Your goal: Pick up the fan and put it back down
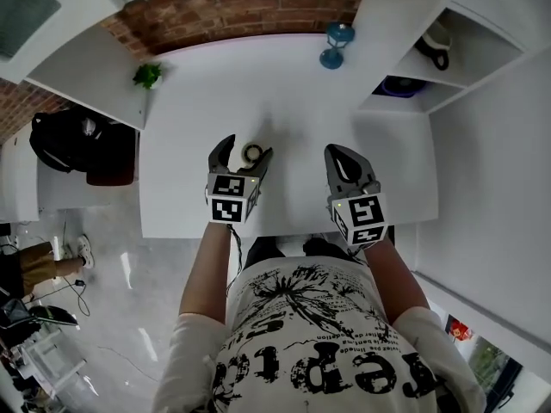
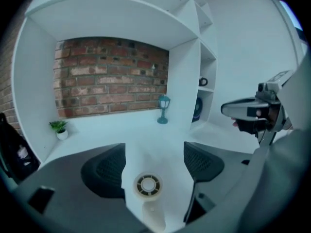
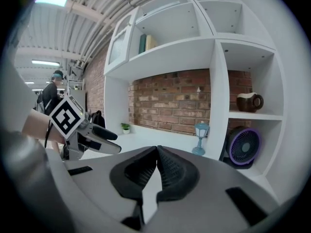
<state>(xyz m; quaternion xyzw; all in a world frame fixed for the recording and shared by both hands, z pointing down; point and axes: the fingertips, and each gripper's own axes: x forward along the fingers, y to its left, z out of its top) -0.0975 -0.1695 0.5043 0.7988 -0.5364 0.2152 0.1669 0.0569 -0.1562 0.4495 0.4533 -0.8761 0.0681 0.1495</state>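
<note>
Left gripper [image 2: 154, 163] jaws open astride flat fan [image 2: 147, 184], handle toward person, right gripper [image 3: 156, 152] jaws closed.

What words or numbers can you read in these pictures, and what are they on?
Shirt: big black letters, upside down and cut off at the edge; I cannot read them for sure.
Left cube and right cube: black-and-white square patterns only, no words.
Books on the shelf: too small to read.
Nothing else shows any text.

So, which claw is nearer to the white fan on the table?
Left. The left claw stands open around the white fan; the right claw, shut, is off to its right.
</note>
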